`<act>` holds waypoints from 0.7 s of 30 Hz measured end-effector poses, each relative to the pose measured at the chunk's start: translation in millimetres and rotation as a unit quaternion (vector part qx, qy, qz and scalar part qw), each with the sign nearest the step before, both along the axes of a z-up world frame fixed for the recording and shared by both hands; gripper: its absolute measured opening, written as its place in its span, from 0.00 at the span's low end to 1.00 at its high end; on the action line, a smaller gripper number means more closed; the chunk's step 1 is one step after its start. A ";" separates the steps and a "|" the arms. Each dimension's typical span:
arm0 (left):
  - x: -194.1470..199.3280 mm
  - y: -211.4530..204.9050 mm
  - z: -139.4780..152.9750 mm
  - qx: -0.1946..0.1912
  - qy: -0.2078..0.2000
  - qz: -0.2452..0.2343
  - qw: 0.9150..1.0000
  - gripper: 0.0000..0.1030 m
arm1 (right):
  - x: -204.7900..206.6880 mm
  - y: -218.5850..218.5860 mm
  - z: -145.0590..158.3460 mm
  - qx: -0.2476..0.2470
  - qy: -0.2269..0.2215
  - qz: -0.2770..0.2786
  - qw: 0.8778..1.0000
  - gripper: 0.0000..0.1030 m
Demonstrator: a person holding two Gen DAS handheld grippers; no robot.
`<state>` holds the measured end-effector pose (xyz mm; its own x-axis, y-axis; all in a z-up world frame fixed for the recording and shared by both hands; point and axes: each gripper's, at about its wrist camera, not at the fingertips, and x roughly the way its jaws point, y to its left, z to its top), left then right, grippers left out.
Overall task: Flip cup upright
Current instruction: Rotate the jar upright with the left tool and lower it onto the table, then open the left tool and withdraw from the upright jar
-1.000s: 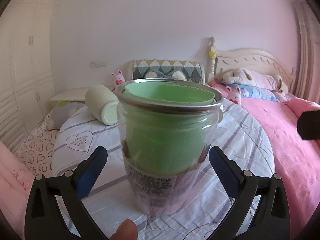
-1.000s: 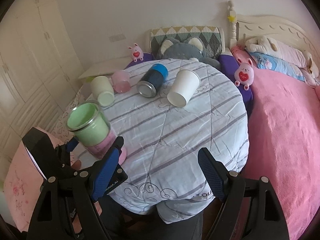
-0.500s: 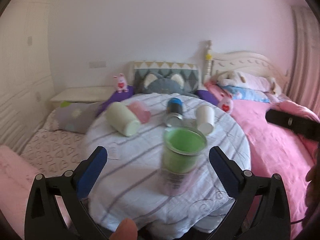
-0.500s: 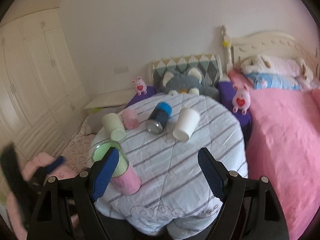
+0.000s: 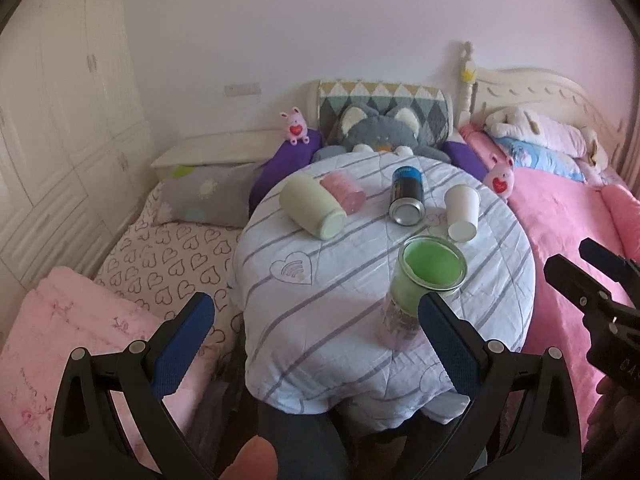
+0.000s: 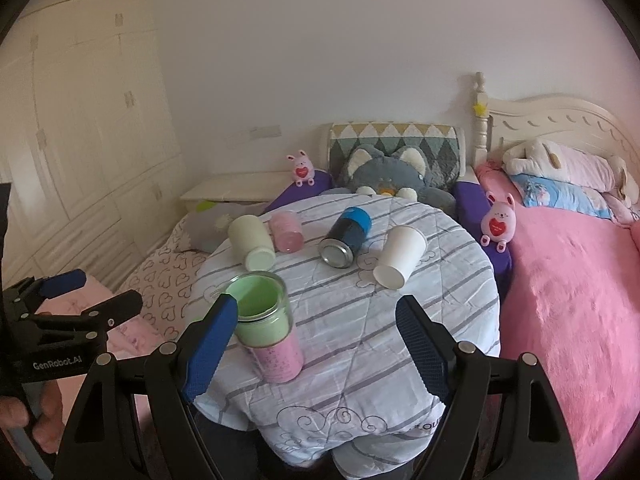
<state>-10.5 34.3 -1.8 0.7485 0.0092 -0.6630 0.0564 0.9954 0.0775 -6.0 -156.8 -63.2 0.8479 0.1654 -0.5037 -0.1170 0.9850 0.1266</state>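
A clear cup with a green liner and pink base (image 5: 424, 284) stands upright near the front of the round table (image 5: 344, 308); it also shows in the right wrist view (image 6: 266, 332). Further back lie a pale green cup (image 5: 314, 210), a pink cup (image 5: 344, 191), a blue-black can (image 5: 407, 196) and a white paper cup (image 5: 462, 212), all on their sides. My left gripper (image 5: 316, 340) is open and empty, held back from the table. My right gripper (image 6: 316, 344) is open and empty, also back from the table.
The table is covered with a striped grey-white quilt (image 6: 400, 292). A pink bed (image 6: 572, 280) lies to the right, a heart-print mattress (image 5: 168, 248) to the left. A grey cat cushion (image 6: 384, 172) sits behind the table.
My left gripper has let go of the green-lined cup, which stands upright on the table, and has pulled back and up. My right gripper has also drawn back and risen.
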 end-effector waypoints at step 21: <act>-11.6 -8.2 -2.8 0.013 0.017 0.003 1.000 1.00 | -10.3 7.4 1.9 -0.004 -0.001 0.011 1.000 0.80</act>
